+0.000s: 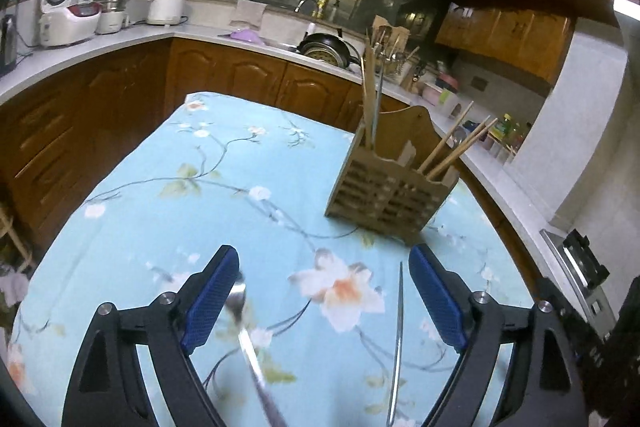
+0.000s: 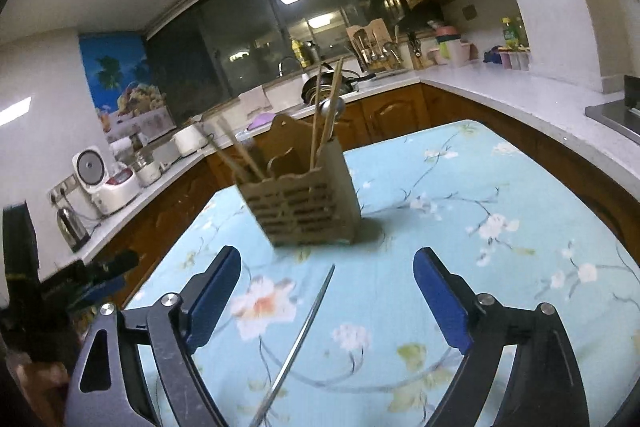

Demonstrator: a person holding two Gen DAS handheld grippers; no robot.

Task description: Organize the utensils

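Observation:
A slatted wooden utensil holder [image 1: 390, 193] stands on the floral tablecloth, with chopsticks [image 1: 456, 147] and a metal utensil in it; it also shows in the right wrist view [image 2: 304, 203]. A metal spoon [image 1: 244, 323] lies on the cloth next to my left gripper's left finger. A thin metal chopstick [image 1: 398, 339] lies between the fingers, nearer the right one; it also shows in the right wrist view [image 2: 300, 339]. My left gripper [image 1: 324, 259] is open and empty. My right gripper [image 2: 328, 263] is open and empty, just short of the holder.
The table [image 1: 168, 195] has a light blue floral cloth. Wooden cabinets and a white counter [image 1: 120, 39] with a rice cooker [image 1: 64, 3], kettle and pans surround it. The left gripper shows at the left edge of the right wrist view [image 2: 80, 283].

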